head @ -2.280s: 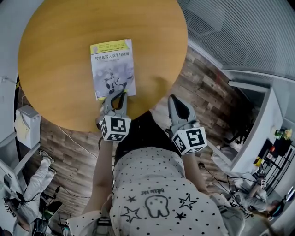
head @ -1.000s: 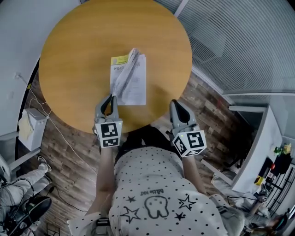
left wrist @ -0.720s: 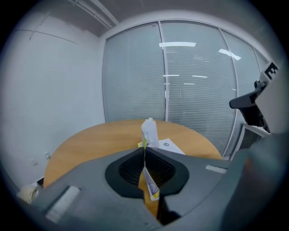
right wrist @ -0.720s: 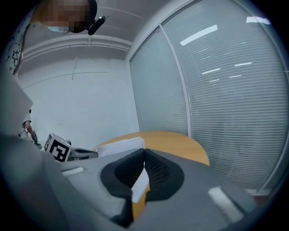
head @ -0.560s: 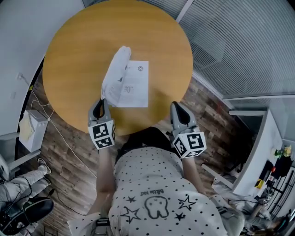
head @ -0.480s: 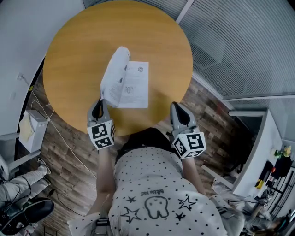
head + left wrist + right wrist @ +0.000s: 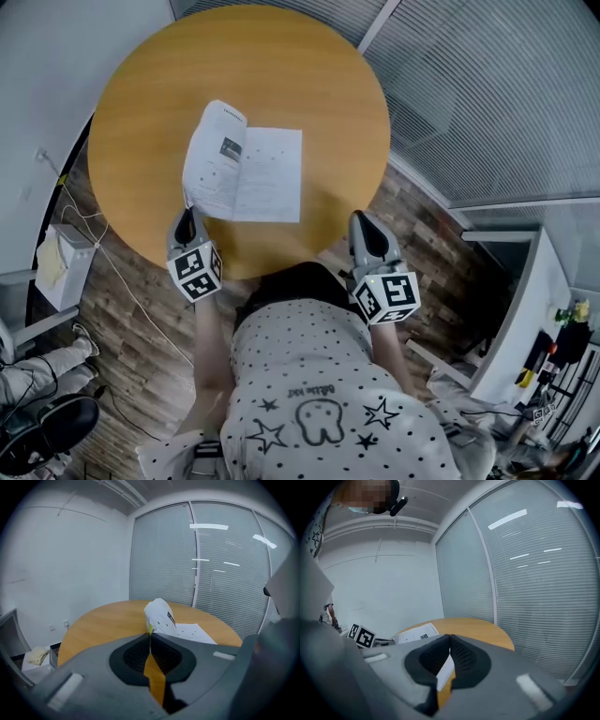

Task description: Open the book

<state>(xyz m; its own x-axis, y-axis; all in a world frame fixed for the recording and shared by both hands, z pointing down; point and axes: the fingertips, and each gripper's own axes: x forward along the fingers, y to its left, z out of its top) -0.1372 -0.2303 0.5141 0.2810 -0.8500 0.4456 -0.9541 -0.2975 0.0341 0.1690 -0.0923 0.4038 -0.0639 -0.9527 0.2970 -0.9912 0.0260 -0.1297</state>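
Note:
The book [image 7: 270,174] lies open on the round wooden table [image 7: 187,66], its right-hand page flat and printed. Its front cover with a few leaves [image 7: 214,155] stands tilted up at the left. My left gripper [image 7: 187,214] is shut on that cover's near corner; in the left gripper view the curled cover [image 7: 159,615] rises just past the closed tips [image 7: 150,633], a yellow edge pinched between them. My right gripper [image 7: 364,218] hangs over the table's near right edge, shut on nothing and apart from the book. From the right gripper view, the book [image 7: 415,633] shows far left.
The table's near edge runs just under both grippers. A glass wall with blinds [image 7: 487,84] curves round the right side. A white box [image 7: 52,262] and cables lie on the plank floor at left. A person's legs [image 7: 28,375] show at lower left.
My left gripper has moved left, drawing the cover over from nearly upright to leaning left, so the book lies wider open. The right gripper has stayed in place.

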